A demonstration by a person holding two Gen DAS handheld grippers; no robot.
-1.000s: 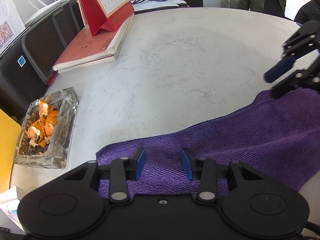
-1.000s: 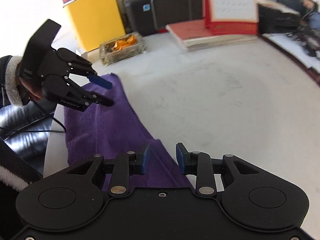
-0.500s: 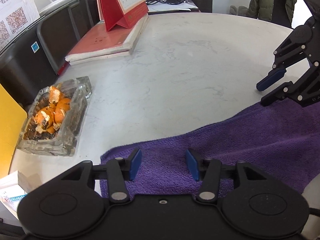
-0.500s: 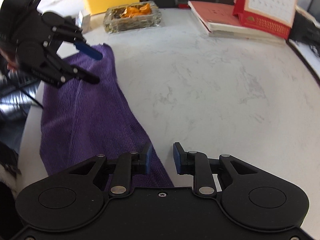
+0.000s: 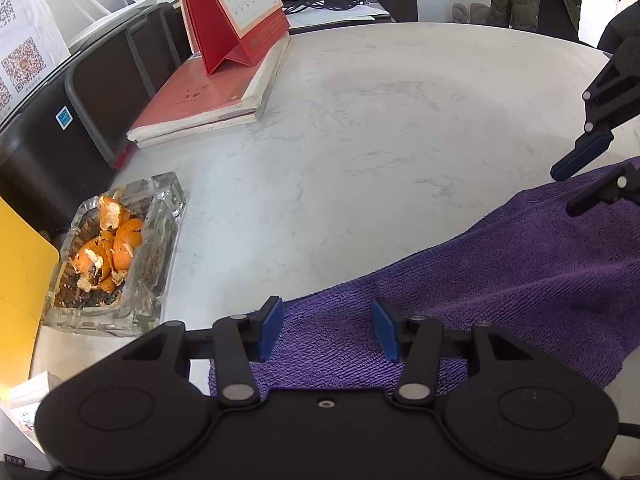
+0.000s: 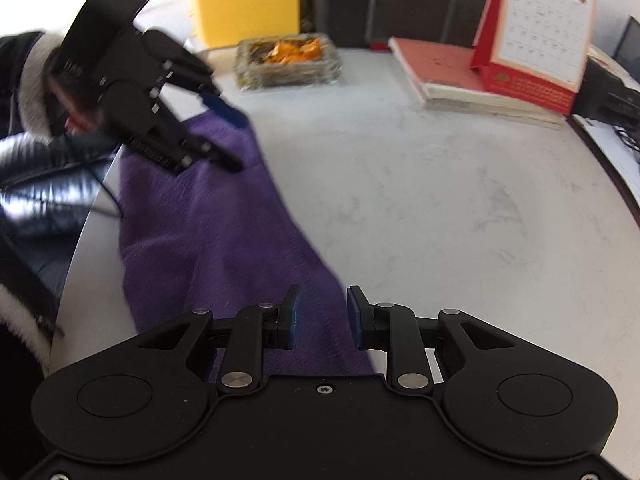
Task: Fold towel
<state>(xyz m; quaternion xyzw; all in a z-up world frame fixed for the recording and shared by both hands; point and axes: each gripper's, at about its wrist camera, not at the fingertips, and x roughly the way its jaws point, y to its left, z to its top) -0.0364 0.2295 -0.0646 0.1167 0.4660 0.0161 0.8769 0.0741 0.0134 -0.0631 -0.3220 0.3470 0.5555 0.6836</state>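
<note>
Where laid, purple towel (image 5: 500, 280) flat.

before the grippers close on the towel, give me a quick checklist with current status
1. Left gripper open over the purple towel: ok.
2. Right gripper open at the towel's far-side edge: ok.
3. Towel between either gripper's fingers: not ok, both sit above it.
4. Towel flat on the table: cannot tell; the near edge runs off the table.
5. Fold path free of the glass ashtray and books: ok.
</note>
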